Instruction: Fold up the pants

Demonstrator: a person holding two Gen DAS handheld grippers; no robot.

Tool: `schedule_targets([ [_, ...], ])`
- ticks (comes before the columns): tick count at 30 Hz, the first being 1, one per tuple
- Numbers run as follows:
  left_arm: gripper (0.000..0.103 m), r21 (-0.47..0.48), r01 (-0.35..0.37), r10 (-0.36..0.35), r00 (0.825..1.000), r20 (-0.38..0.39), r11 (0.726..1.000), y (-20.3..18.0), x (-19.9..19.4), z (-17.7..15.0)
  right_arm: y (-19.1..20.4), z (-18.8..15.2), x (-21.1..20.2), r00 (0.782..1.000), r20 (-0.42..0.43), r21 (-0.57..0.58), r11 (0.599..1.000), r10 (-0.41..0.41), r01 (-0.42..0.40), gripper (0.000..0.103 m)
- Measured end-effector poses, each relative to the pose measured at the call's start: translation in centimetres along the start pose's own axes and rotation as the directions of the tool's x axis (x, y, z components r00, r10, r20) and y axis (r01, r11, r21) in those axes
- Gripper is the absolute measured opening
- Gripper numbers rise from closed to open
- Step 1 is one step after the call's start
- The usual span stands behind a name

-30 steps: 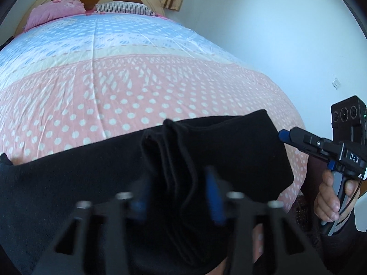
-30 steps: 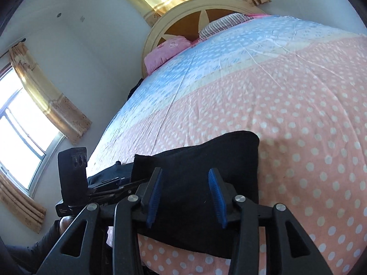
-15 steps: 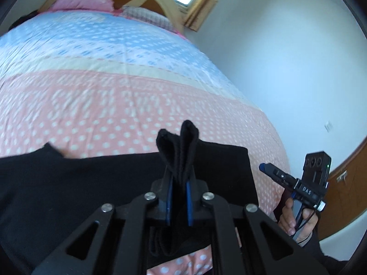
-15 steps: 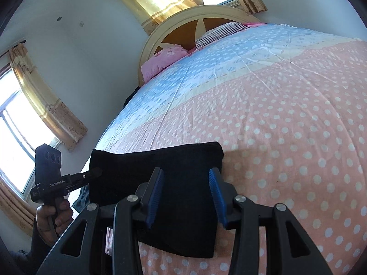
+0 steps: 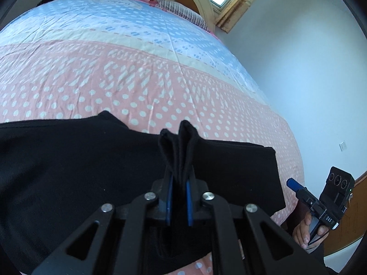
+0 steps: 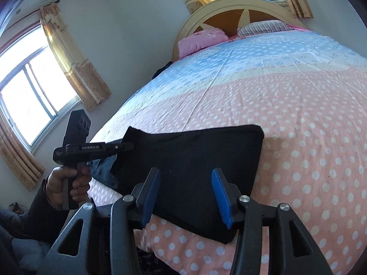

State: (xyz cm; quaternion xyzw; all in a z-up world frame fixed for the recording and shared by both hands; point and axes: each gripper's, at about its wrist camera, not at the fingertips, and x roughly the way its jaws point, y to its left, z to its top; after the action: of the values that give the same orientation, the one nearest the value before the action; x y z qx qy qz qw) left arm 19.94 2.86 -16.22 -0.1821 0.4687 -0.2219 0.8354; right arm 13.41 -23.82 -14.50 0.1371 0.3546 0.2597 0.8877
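Pants: black pants (image 6: 195,171) lie folded near the foot edge of your bed, on the pink dotted part of the quilt (image 6: 298,114); one bunched fold stands up into your left tool.
Hidden pants: in the left wrist view the cloth runs off the left and lower frame; layers are too dark to count.
Left gripper (image 5: 178,202): your jaws are pinched narrow on that upright fold, blue pads (image 5: 169,197) pressing it from both sides.
Right gripper (image 6: 187,198): jaws stand apart and have just been opening; cloth lies beyond them, pads do not press it.
Right gripper, far view: only one blue tip shows; your hand (image 5: 307,231) is partly cut off.
Left hand (image 6: 66,183): wraps the handle.
Beyond: pink pillow (image 6: 201,41), headboard (image 6: 229,11), both distorted by the lens.
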Motion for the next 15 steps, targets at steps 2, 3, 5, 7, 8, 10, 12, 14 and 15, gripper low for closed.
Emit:
schedule_targets([
  [2,0.01,0.012,-0.019,0.019,1.0,-0.01,1.0,0.3,0.6,-0.1,-0.2,-0.4,1.3,0.997,-0.069,-0.007,0.999,-0.041,0.04,0.049],
  [3,0.01,0.017,-0.029,0.029,0.999,-0.013,0.999,0.3,0.9,-0.3,-0.4,-0.7,1.8,0.993,-0.101,-0.007,0.999,-0.054,0.054,0.049],
  [5,0.012,0.024,-0.038,0.038,0.999,-0.011,0.999,0.4,1.2,-0.5,-0.8,-1.1,2.6,0.987,-0.148,-0.01,0.998,-0.063,0.062,0.049],
  [7,0.014,0.04,-0.052,0.052,0.999,-0.002,0.998,0.3,1.0,-0.7,-0.8,-1.3,2.4,0.986,-0.153,-0.034,0.998,-0.064,0.06,0.049],
  [8,0.014,0.05,-0.056,0.056,0.998,0.002,0.997,0.2,0.9,-0.8,-0.8,-1.2,2.2,0.986,-0.153,-0.032,0.998,-0.062,0.058,0.049],
  [10,0.021,0.065,-0.078,0.077,0.997,0.017,0.995,0.0,0.6,-0.8,-0.8,-1.1,1.7,0.989,-0.141,-0.014,0.999,-0.05,0.049,0.049],
  [12,0.035,0.082,-0.119,0.117,0.993,0.031,0.989,-0.2,0.3,-1.0,-0.5,-1.0,1.0,0.994,-0.11,-0.01,1.0,-0.024,0.023,0.049],
  [14,0.053,0.1,-0.152,0.147,0.988,0.051,0.983,-0.1,0.0,-1.3,0.3,-1.1,1.1,0.993,-0.121,-0.025,1.0,-0.01,0.007,0.052],
  [15,0.054,0.112,-0.173,0.168,0.984,0.056,0.979,-0.1,-0.1,-1.5,0.4,-1.3,1.7,0.987,-0.152,-0.047,0.998,-0.049,0.042,0.053],
])
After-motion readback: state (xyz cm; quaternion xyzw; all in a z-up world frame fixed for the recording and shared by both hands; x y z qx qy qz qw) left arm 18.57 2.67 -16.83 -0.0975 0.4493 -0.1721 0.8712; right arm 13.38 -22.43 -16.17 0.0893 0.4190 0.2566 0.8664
